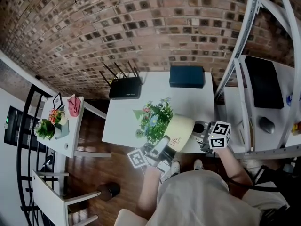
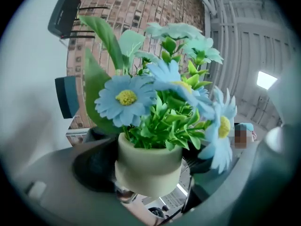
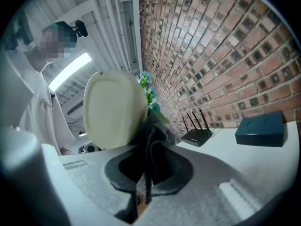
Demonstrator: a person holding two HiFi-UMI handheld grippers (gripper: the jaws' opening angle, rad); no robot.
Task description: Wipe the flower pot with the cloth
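Observation:
A cream flower pot [image 1: 181,130] with blue and green artificial flowers [image 1: 154,119] hangs tilted over the near edge of the white table [image 1: 127,121]. My left gripper [image 1: 163,149] is shut on the pot; in the left gripper view the pot [image 2: 148,166] sits between both jaws, with the flowers [image 2: 155,98] above it. My right gripper [image 1: 203,130] is shut on a dark cloth [image 1: 199,125] at the pot's right side. In the right gripper view the cloth [image 3: 153,135] bunches up between the jaws against the pot's pale base [image 3: 115,109].
On the table's far side stand a black router [image 1: 125,87] and a dark blue box [image 1: 186,76]. A small side table [image 1: 70,147] at the left carries potted flowers [image 1: 49,124]. A white chair [image 1: 51,199] is at lower left, a desk with a mouse [image 1: 267,125] at the right.

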